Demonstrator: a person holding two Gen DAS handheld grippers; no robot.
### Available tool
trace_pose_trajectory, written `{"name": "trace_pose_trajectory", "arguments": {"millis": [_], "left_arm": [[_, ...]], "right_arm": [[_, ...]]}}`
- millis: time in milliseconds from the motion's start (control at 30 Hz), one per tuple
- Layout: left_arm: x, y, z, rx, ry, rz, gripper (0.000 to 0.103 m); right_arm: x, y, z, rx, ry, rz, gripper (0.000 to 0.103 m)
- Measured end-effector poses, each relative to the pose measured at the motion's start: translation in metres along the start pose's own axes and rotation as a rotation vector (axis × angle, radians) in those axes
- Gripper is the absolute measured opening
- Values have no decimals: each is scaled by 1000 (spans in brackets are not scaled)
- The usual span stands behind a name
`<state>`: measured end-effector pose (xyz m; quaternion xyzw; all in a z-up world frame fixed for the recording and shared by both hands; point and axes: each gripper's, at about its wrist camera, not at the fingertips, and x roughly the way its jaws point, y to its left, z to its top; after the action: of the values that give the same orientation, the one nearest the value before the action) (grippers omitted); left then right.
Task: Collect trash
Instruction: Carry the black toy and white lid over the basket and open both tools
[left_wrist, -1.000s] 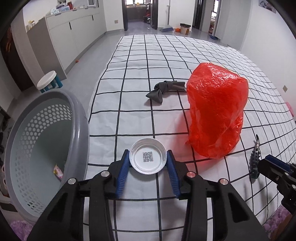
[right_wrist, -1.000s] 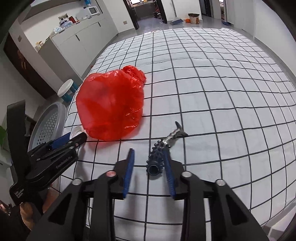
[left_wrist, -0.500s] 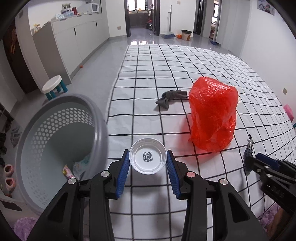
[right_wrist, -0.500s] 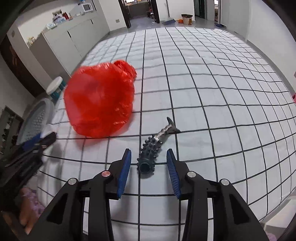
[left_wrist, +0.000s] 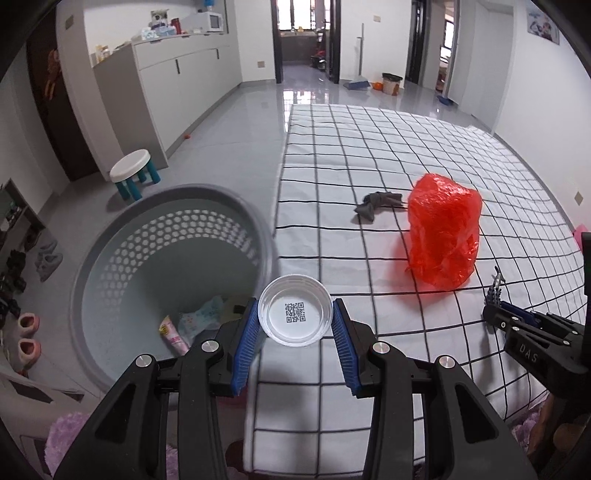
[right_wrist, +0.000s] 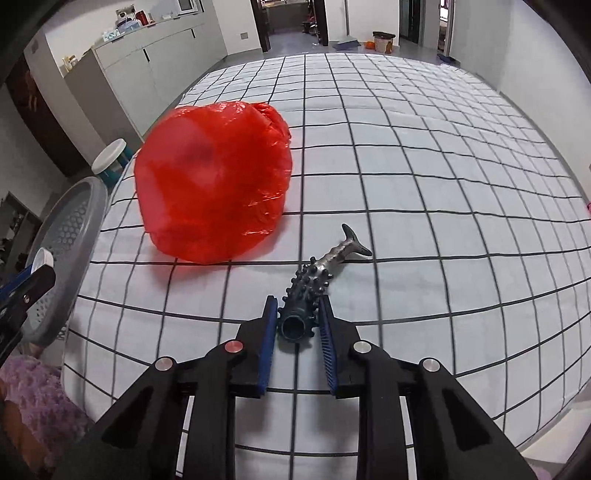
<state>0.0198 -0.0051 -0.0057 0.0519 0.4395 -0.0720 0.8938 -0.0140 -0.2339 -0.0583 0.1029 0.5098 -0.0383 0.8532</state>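
My left gripper (left_wrist: 294, 325) is shut on a white round lid (left_wrist: 293, 320) with a QR code, held above the bed's edge beside the rim of the grey perforated basket (left_wrist: 110, 236). Wrappers (left_wrist: 192, 321) lie at the basket's bottom. In the right wrist view my right gripper (right_wrist: 298, 314) points down at a dark spiky fish-shaped toy (right_wrist: 314, 280) lying on the bed. Its jaws are closing, and the blue pads touch the toy's open end on both sides. A red plastic bag (right_wrist: 214, 184) stands on the bed behind, with a grey cloth (left_wrist: 376, 203) beyond it.
The bed (left_wrist: 351, 147) has a white sheet with a black grid. On the grey floor to its left are the basket, a small white stool (left_wrist: 133, 173) and slippers (left_wrist: 26, 332). Cabinets (left_wrist: 177, 85) line the left wall.
My left gripper rose and drew back left with the lid, bringing the basket's inside into view. My right jaws narrowed from wide apart to touching the spiky toy.
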Motion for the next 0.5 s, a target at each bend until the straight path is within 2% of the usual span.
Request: {"name": "trace_pose_trajectory", "arguments": {"millis": [267, 500], "left_arm": [[-18, 34, 2, -54, -32, 20, 39], [-20, 70, -1, -102, -33, 60, 39]], "right_arm": [[-14, 20, -3, -3, -5, 69, 22], [-29, 64, 0, -81, -24, 132, 22]]}}
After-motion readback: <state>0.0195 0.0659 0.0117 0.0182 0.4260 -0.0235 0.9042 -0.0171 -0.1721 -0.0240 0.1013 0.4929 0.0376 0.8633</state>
